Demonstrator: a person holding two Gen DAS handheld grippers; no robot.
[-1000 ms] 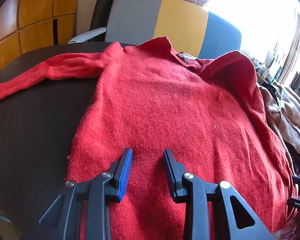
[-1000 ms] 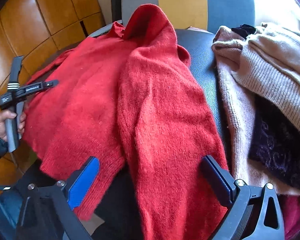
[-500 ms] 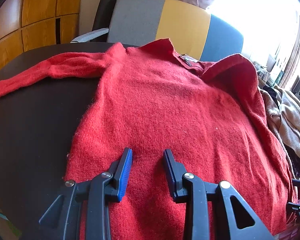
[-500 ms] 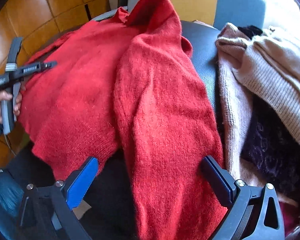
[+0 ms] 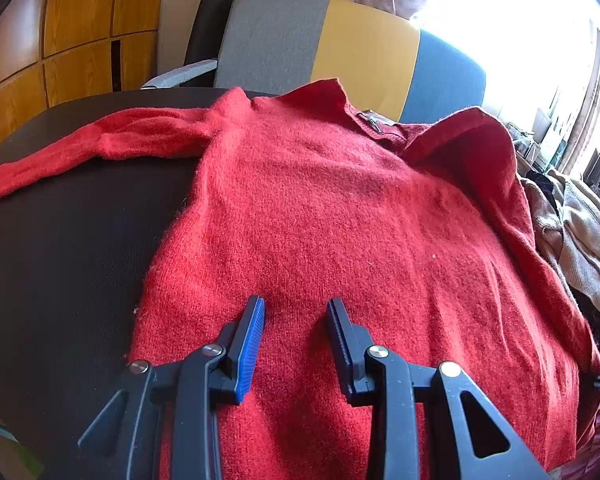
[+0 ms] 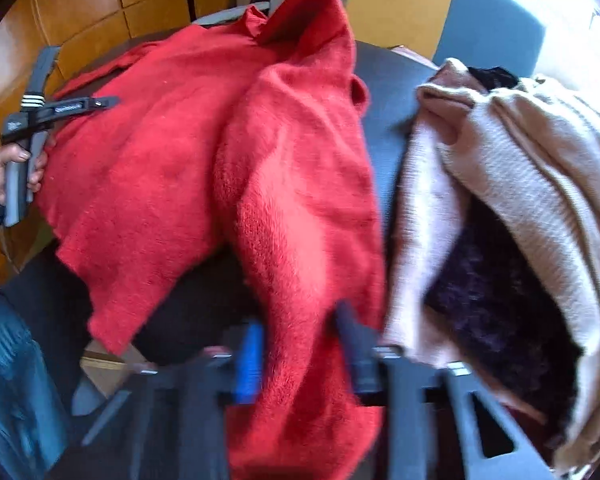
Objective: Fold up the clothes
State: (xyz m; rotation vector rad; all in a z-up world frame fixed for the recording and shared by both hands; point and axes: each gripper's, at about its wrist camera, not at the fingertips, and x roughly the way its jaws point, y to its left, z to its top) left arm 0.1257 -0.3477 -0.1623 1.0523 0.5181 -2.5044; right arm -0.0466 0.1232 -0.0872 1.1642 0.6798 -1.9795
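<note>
The right tongs [image 6: 300, 344] are closing on a sleeve [image 6: 300, 208] of the red sweater [image 5: 340, 220]. The left tongs [image 5: 296, 320] hover half open above its hem.

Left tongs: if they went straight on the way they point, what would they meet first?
The left tongs point down at the red sweater lying flat on the dark table. They would probably meet its lower body first, though the gap above the cloth is unclear.

Dark tabletop [image 5: 72, 248]. Behind it, chair back [image 5: 340, 44] in grey, yellow, blue panels. Orange wooden wall panels [image 5: 80, 28] at left. Bright window [image 5: 520, 20] at right.
</note>
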